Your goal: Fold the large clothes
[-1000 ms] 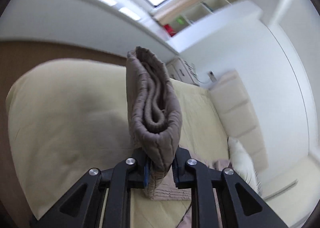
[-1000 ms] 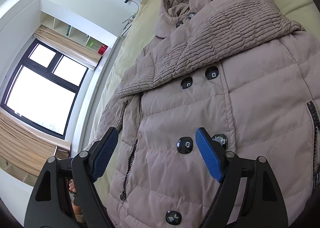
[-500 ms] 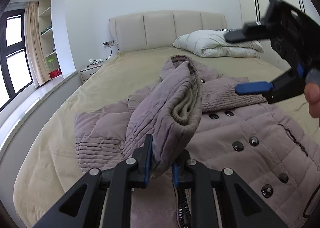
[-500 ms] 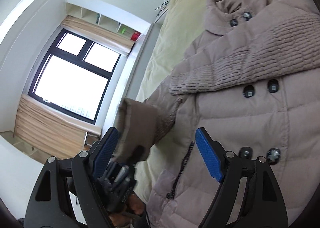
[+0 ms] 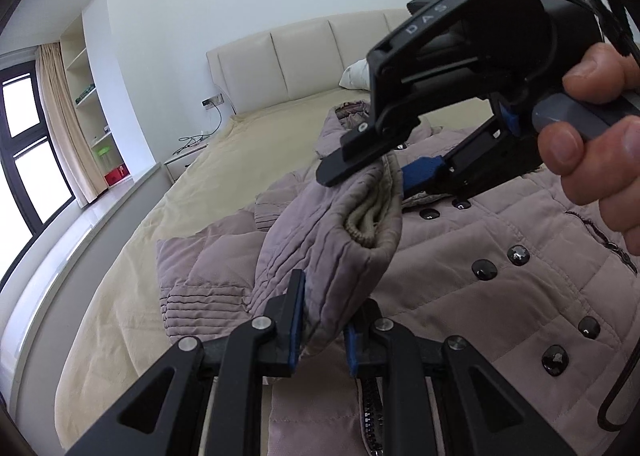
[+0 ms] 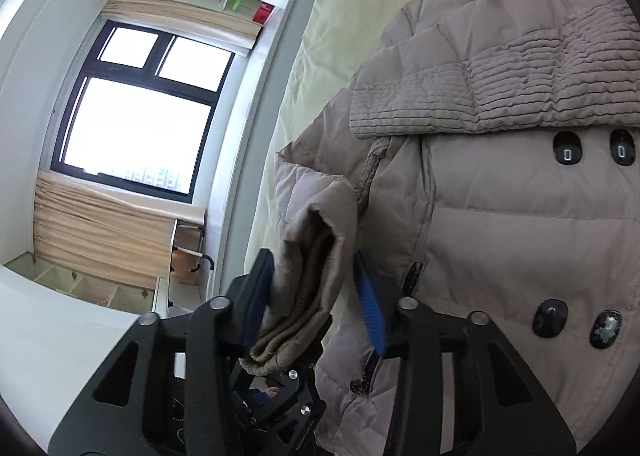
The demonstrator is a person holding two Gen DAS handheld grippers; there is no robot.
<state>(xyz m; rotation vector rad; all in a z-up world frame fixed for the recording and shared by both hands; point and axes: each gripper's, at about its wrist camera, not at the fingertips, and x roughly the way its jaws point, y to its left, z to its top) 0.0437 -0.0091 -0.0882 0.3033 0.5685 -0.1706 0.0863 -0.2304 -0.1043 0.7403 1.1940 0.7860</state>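
Note:
A taupe puffer coat (image 5: 480, 256) lies buttoned, front up, on the bed (image 5: 240, 160). One ribbed sleeve (image 6: 520, 96) is folded across its chest. My left gripper (image 5: 324, 316) is shut on the other sleeve's cuff (image 5: 340, 240) and holds it up off the coat. My right gripper (image 5: 372, 176), held in a hand (image 5: 592, 144), straddles the cuff's open end. In the right wrist view its jaws (image 6: 316, 296) are closing around the cuff (image 6: 308, 276), the left pad touching it and the right pad a sliver away. The left gripper (image 6: 280, 396) shows below.
A padded headboard (image 5: 300, 64) and a white pillow (image 5: 356, 72) stand at the far end of the bed. A nightstand (image 5: 180, 160), wall shelves and a large window (image 6: 136, 116) run along the bed's left side. Bare sheet lies left of the coat.
My left gripper rolled upright and swung the sleeve cuff over the coat. My right gripper came in from the right, moved onto the cuff's open end, and its jaws narrowed around it.

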